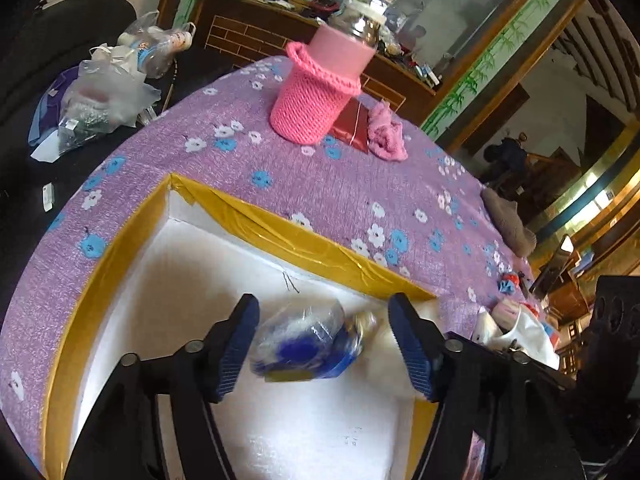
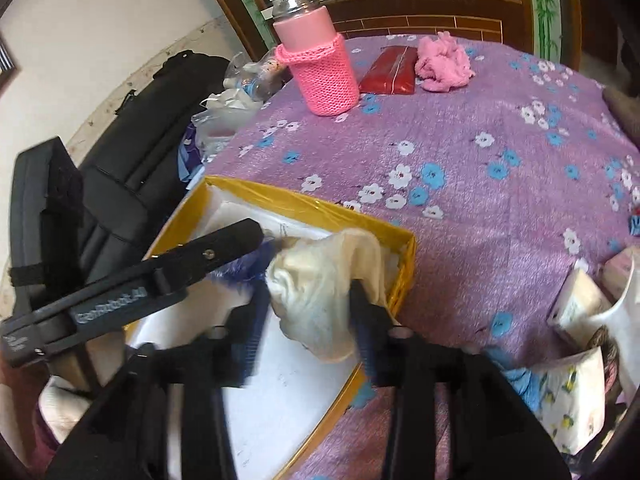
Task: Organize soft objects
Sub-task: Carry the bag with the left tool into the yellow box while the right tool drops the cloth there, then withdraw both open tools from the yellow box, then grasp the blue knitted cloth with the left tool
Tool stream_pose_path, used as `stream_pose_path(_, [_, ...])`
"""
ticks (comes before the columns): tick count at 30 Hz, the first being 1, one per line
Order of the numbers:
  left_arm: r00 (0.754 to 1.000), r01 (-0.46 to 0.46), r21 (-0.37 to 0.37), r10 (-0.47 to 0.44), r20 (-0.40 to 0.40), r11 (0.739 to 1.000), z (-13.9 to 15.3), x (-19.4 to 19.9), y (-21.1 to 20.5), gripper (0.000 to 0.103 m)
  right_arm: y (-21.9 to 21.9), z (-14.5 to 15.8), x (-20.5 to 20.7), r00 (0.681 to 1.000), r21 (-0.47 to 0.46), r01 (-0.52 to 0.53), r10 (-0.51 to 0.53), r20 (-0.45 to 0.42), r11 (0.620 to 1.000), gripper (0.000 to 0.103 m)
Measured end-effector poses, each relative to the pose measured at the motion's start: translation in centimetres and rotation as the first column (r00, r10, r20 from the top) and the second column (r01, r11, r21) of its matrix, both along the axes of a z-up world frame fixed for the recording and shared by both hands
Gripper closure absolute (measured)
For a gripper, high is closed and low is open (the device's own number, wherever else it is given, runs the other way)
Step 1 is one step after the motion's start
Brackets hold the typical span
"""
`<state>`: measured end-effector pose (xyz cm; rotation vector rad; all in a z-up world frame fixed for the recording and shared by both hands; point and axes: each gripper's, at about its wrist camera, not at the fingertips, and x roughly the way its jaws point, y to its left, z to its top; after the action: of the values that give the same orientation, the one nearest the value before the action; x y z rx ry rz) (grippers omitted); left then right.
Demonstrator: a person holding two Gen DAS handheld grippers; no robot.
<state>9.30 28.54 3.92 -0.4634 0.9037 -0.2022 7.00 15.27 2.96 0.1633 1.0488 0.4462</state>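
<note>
A yellow-rimmed box with a white lining sits on the purple flowered tablecloth; it also shows in the right wrist view. My left gripper is open above the box, and a clear bag with blue and white stuffing sits blurred between its fingers without being clamped. My right gripper is shut on a cream white cloth over the box's near right corner. The left gripper's arm crosses the box in the right wrist view.
A pink knitted bottle sleeve with a bottle, a red pouch and a pink fluffy cloth stand at the table's far side. Tissue packs and a white bag lie right. Plastic bags and a black case lie left of the table.
</note>
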Motion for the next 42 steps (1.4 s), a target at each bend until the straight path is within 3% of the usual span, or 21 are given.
stream_pose_path(7, [0.997,-0.038,-0.030,0.040,0.064,0.999,2.6,-4.2,0.9,0.030,-1.7,2.4,-1.6,0.998,0.031,0.025,-0.027,0.059,0.999,0.045])
stream_pose_path(12, [0.988,-0.033,-0.004,0.033,0.153,0.999,5.7,-9.4,-0.7,0.021,-6.1,7.1,-6.3,0.976,0.019,0.070,-0.072,0.206,0.997,0.045])
stream_pose_path(14, [0.983,-0.007,-0.007,0.008,0.183,1.000,6.7,-11.5,-2.1,0.020,-9.0,9.5,-9.4,0.946,-0.007,0.127,-0.119,0.302,0.992,0.040])
stream_pose_path(16, [0.979,0.025,-0.011,-0.022,0.205,1.000,7.3,-13.1,-3.6,0.018,-11.6,11.2,-11.9,0.906,-0.030,0.191,-0.164,0.390,0.981,0.016])
stream_pose_path(19, [0.974,0.065,-0.008,-0.062,0.218,0.998,7.2,-14.8,-6.8,0.009,-15.9,12.3,-15.4,0.832,-0.063,0.319,-0.247,0.497,0.946,0.010])
stream_pose_path(24, [0.984,0.120,-0.004,-0.118,0.135,0.993,4.8,-14.8,-11.0,0.009,-23.8,9.2,-15.7,0.818,-0.043,0.463,-0.408,0.405,0.885,0.010])
stream_pose_path(31, [0.994,0.099,0.041,-0.100,0.031,0.994,1.4,-12.2,-13.3,0.011,-33.1,4.6,-15.9,0.734,0.051,0.619,-0.601,0.317,0.783,0.010])
stream_pose_path(33, [0.994,0.110,0.048,-0.111,0.014,0.993,0.9,-11.2,-14.0,0.020,-34.8,3.7,-16.0,0.713,0.063,0.642,-0.625,0.318,0.764,0.010])
stream_pose_path(36, [0.989,0.149,0.097,-0.150,-0.004,0.984,0.3,-10.2,-15.5,0.031,-36.3,2.5,-16.3,0.705,0.082,0.653,-0.644,0.296,0.753,0.010])
stream_pose_path(38, [0.987,0.162,0.133,-0.164,0.003,0.978,0.2,-9.9,-16.2,0.032,-37.1,2.2,-16.3,0.719,0.118,0.640,-0.646,0.255,0.759,0.010])
stream_pose_path(42, [0.986,0.165,0.158,-0.169,0.011,0.974,-0.5,-8.8,-17.6,0.032,-37.1,2.6,-16.7,0.717,0.136,0.632,-0.643,0.269,0.763,0.010])
